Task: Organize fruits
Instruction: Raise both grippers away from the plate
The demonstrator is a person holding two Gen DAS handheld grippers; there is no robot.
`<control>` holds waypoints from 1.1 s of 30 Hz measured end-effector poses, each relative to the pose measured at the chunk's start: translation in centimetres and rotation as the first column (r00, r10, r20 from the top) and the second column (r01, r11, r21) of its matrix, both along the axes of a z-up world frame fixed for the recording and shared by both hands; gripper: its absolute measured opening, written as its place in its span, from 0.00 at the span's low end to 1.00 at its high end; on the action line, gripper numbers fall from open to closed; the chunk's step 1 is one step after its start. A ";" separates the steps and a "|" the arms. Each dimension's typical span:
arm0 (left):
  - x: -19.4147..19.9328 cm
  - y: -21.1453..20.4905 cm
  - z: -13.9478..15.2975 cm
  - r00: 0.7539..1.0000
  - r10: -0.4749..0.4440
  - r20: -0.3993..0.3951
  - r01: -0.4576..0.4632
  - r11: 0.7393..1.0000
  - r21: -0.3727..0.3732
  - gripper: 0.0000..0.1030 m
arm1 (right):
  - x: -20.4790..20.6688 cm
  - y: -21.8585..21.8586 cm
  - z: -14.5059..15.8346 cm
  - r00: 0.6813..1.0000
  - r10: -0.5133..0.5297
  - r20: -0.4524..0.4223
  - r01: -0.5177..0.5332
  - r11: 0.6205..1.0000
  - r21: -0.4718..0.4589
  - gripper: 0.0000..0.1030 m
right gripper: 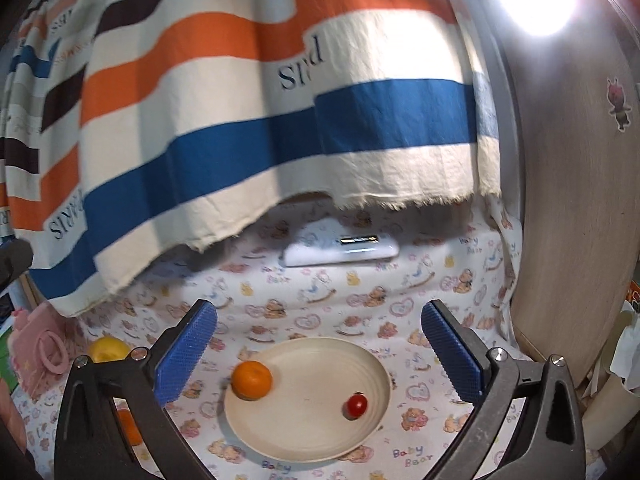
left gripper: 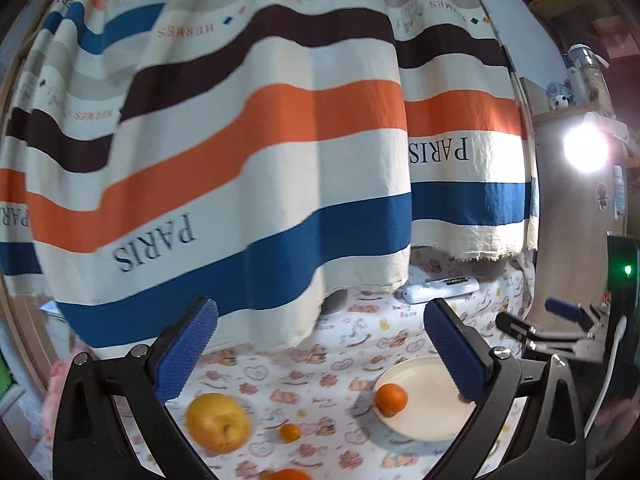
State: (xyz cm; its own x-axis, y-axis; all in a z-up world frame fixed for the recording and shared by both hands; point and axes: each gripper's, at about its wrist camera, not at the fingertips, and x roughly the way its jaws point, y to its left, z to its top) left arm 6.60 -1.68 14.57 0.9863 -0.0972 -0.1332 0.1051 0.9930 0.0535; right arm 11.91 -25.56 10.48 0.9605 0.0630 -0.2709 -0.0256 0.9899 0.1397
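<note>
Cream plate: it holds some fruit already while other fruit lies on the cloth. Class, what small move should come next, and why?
Probably lower the left gripper, jaws open and empty, onto the yellow apple. The cream plate holds only an orange and a small red fruit; the apple lies off it on the cloth.

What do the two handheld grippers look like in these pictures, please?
The left gripper and right gripper look alike: black plastic forked frames with triangular cut-outs and small silver round bolts at the joints. Each finger carries a flat blue rubber pad with a fine knurled texture. No sleeves or cables attached to them are visible.
</note>
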 end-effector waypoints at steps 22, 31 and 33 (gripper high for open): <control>-2.0 7.8 -1.6 0.996 0.028 0.088 -0.026 0.999 -0.026 1.00 | -0.3 11.6 2.1 0.989 0.145 0.016 -0.145 0.989 -0.005 1.00; -0.6 9.9 -2.7 0.999 0.032 -0.028 -0.036 0.991 -0.133 1.00 | 0.7 14.8 -0.4 0.978 0.186 -0.097 -0.191 0.980 -0.051 1.00; -0.5 10.2 -2.8 0.997 0.063 -0.033 -0.066 0.990 -0.125 1.00 | 0.3 15.6 -1.1 0.977 0.187 -0.100 -0.196 0.977 -0.085 1.00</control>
State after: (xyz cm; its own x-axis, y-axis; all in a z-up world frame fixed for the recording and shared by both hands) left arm 6.14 8.50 11.79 0.9870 -0.0514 -0.1523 0.0404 0.9964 -0.0744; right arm 12.21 -10.00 9.41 0.9041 0.2133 -0.3702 -0.2073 0.9766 0.0565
